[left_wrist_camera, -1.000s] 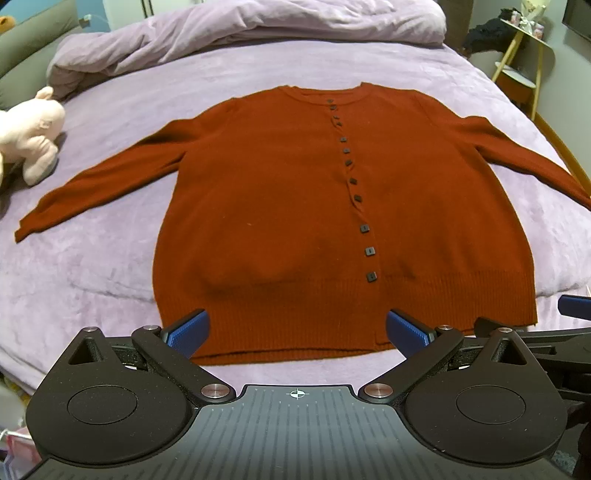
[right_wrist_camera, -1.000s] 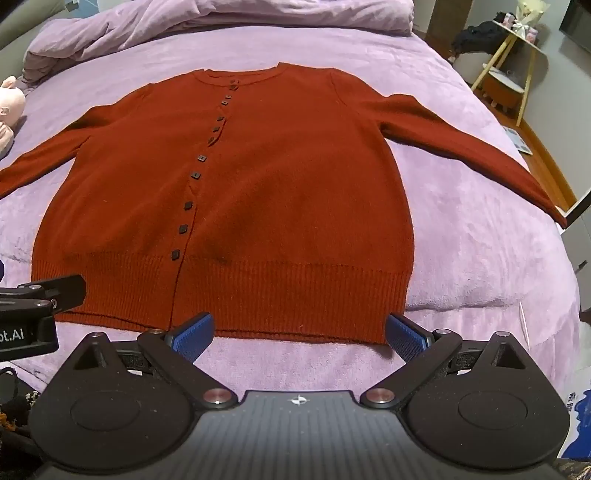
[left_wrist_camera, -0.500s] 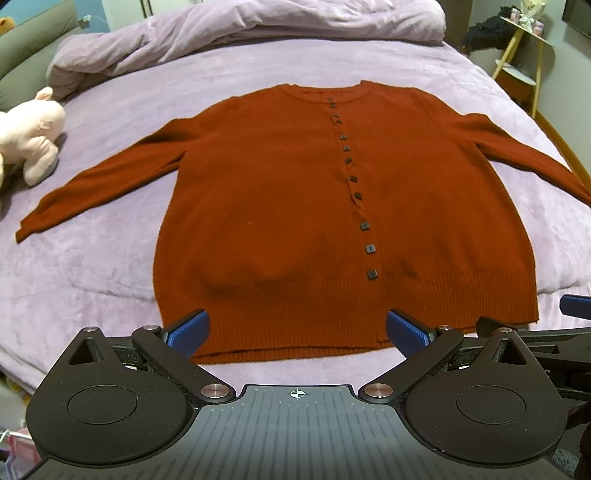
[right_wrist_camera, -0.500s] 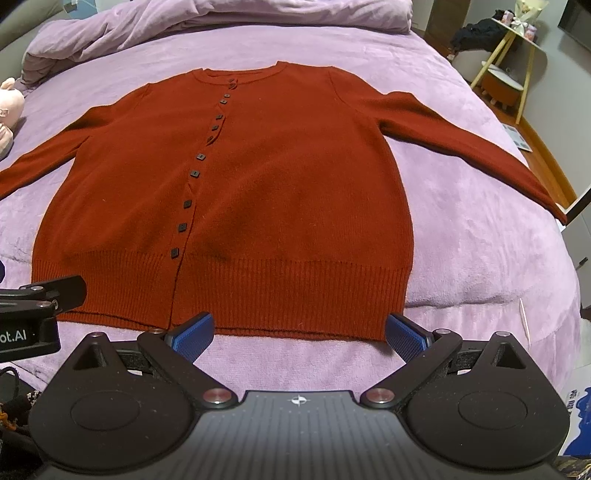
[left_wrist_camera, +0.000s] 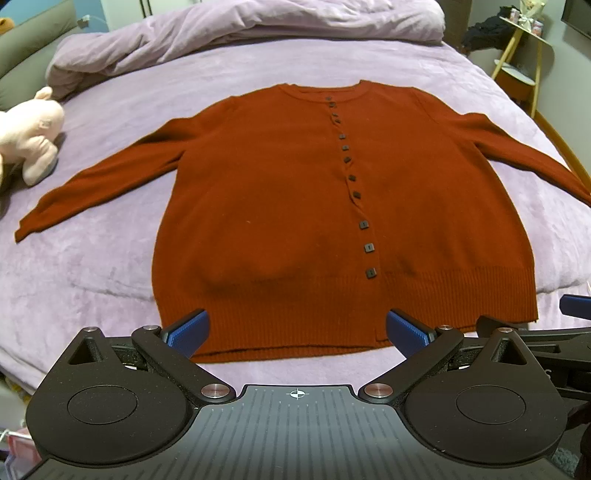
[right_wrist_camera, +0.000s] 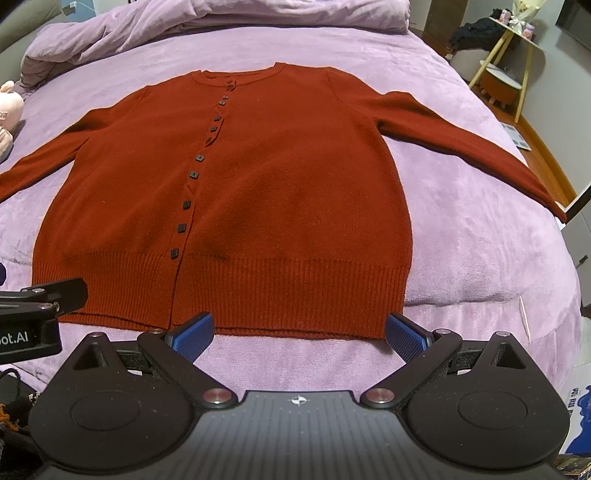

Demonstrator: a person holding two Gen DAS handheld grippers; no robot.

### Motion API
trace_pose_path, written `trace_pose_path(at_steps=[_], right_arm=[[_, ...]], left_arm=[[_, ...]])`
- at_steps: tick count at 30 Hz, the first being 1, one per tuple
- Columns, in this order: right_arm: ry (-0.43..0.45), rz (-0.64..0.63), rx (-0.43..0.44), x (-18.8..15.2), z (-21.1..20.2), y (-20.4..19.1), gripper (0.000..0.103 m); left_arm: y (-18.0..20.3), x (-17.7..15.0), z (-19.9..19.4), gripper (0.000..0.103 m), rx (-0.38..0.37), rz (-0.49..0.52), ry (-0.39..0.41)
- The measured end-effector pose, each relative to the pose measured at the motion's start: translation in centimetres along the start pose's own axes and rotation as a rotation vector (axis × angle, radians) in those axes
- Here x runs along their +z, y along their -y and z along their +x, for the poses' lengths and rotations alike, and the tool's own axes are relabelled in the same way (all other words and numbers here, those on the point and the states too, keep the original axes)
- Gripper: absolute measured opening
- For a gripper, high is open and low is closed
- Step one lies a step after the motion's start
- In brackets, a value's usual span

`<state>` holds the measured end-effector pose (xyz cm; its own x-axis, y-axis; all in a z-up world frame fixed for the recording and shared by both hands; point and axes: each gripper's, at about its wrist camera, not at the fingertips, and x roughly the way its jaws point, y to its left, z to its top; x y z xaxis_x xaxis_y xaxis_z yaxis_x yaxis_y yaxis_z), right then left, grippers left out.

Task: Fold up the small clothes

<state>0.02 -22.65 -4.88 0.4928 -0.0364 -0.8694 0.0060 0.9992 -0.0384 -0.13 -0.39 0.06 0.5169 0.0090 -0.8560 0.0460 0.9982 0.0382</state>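
Purple bed w/ red cardigan flat, plush toy, bunched duvet.

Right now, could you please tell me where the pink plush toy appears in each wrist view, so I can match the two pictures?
Left wrist view: the pink plush toy lies at the left edge on the lilac bedspread, beyond the cardigan's sleeve end.
Right wrist view: only a part of it shows, cut by the left edge, upper left.
Shared landmark: the rust-red buttoned knit cardigan, spread flat.

Lilac-covered bed, bunched duvet, yellow-legged side table.
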Motion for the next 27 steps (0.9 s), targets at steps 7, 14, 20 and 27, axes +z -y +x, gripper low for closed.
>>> trace_pose_path(at_steps=[7, 14, 20, 27], right_arm=[[0.002, 0.001, 0.003, 0.00, -0.02, 0.06, 0.099], [0.009, 0.001, 0.012, -0.12, -0.16, 0.09, 0.099], [0.015, 0.002, 0.014, -0.12, -0.30, 0.08, 0.099], [0.015, 0.002, 0.015, -0.11, -0.35, 0.11, 0.099]], left_arm=[[0.15, -0.03, 0.01, 0.103, 0.002, -0.003, -0.003], [0.08, -0.07, 0.01, 0.103, -0.003, -0.008, -0.004], [-0.05, -0.11, 0.03, 0.103, -0.005, -0.012, -0.006], [-0.06, -0.09, 0.03, 0.103, -0.006, -0.012, -0.008]])
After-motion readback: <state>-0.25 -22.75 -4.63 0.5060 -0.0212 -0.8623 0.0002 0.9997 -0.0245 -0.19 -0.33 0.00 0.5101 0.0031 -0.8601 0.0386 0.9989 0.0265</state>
